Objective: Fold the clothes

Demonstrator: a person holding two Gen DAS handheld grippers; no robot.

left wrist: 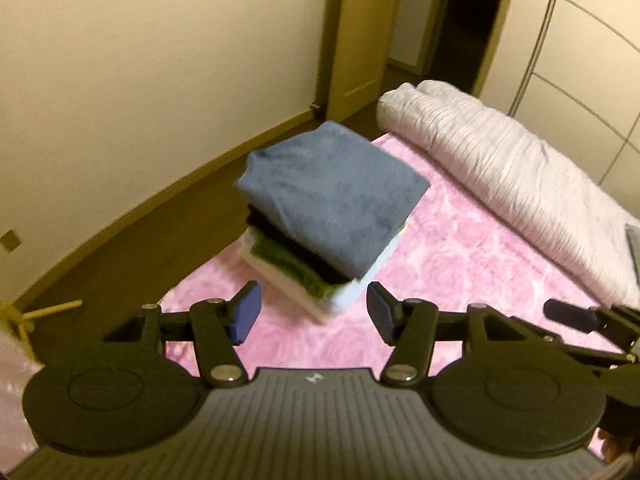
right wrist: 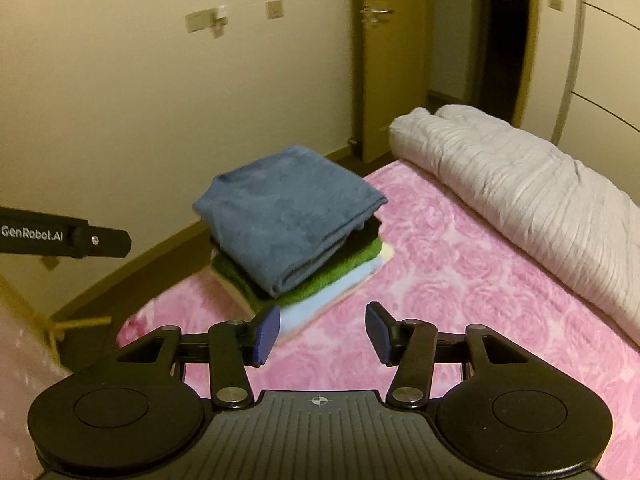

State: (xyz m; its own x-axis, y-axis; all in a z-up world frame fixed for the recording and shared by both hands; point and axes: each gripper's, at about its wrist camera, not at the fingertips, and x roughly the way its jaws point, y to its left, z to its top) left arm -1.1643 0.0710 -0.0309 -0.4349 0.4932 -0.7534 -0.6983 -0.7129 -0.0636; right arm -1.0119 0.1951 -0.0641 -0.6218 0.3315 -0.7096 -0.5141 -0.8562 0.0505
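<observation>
Now both tongs are spread and pinch nothing: the left gripper (left wrist: 314,312) hangs just before the pile (left wrist: 320,216), the right gripper (right wrist: 322,330) likewise. The pile lies ahead of them on the pink bed (right wrist: 460,300), near its edge. A careless nudge may push it off or shift the blue top piece (right wrist: 288,212). I count one pile of about five folded pieces, two tongs, one rolled quilt (right wrist: 520,192).
</observation>
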